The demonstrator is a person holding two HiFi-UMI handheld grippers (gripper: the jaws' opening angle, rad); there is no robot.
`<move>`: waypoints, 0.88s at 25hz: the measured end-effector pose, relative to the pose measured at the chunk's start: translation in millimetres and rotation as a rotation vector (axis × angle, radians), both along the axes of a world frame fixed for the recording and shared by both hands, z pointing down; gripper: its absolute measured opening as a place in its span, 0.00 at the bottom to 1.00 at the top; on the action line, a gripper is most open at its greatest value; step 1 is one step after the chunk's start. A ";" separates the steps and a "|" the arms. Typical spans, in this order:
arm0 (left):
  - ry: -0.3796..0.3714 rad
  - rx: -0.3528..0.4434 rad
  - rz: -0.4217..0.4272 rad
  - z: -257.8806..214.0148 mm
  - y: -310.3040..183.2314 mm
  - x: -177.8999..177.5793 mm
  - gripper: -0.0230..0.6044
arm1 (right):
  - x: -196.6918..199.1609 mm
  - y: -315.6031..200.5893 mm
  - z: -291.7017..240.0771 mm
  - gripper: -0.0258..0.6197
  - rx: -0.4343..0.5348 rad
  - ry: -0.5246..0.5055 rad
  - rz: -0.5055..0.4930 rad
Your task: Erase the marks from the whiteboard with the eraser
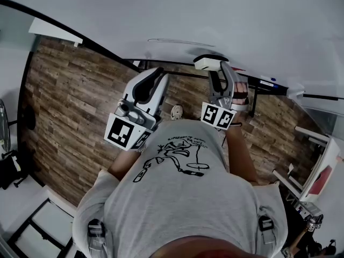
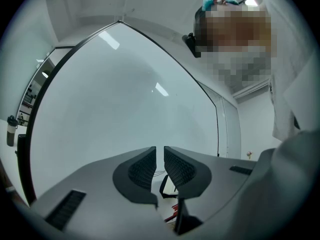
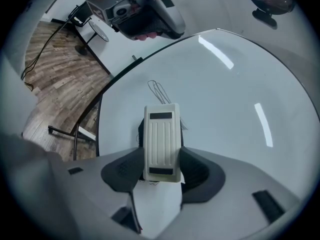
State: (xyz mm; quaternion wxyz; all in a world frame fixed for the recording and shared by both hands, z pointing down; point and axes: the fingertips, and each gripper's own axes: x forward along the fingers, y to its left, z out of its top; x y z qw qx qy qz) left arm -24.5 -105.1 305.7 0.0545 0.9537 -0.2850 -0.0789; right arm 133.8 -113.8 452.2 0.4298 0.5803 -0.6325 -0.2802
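eraser (image 3: 161, 141) in right gripper (image 3: 161, 170), at whiteboard (image 3: 230, 109)

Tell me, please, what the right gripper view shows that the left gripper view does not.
Only the right gripper view shows the eraser clamped in the right gripper, thin pen marks just beyond it, and the wooden floor. Only the left gripper view looks between the left gripper's jaws: nearly together, nothing held. Both show the whiteboard with light reflections on it.

Bright, even light; heavy fisheye.
Lamp streaks glare off the whiteboard (image 3: 225, 109) beyond my right gripper (image 3: 161, 159); corners go black.
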 end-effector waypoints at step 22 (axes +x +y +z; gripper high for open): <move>0.013 0.000 -0.028 -0.7 -13.5 -5.4 0.13 | 11.9 -24.1 -126.7 0.39 0.233 0.008 0.062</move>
